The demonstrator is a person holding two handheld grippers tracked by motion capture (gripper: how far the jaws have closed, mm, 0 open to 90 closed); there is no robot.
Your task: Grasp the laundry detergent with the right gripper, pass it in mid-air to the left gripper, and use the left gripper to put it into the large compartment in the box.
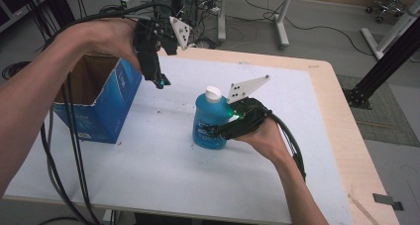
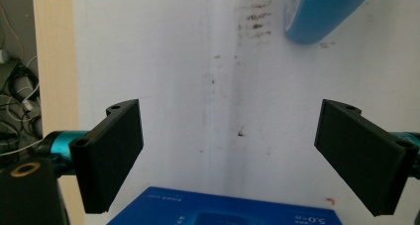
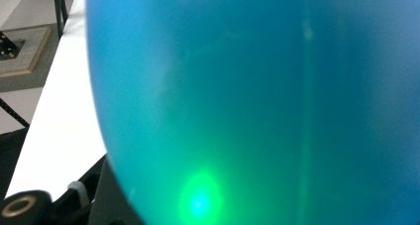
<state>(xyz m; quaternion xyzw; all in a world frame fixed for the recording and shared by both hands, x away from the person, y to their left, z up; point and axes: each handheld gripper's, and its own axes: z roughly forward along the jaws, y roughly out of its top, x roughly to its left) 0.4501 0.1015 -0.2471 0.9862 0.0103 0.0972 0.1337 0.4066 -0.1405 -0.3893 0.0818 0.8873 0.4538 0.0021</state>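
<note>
Step in hand: the right gripper clasped the blue bottle, which stood upright near the middle of the table; judged a grasp before a lift toward the box.
Doing it well: probably keep the bottle upright, squeeze evenly on its round wall, and lift straight before moving to the table's left edge.
Right jaws: closed around the bottle body, whose surface pressed close to the camera.
Left gripper: jaws wide apart, holding nothing, poised above the box's far corner.
Bottle: white cap on; contents cannot be told.
Box: blue cardboard, top open, at the left edge; interior looked empty where seen.
</note>
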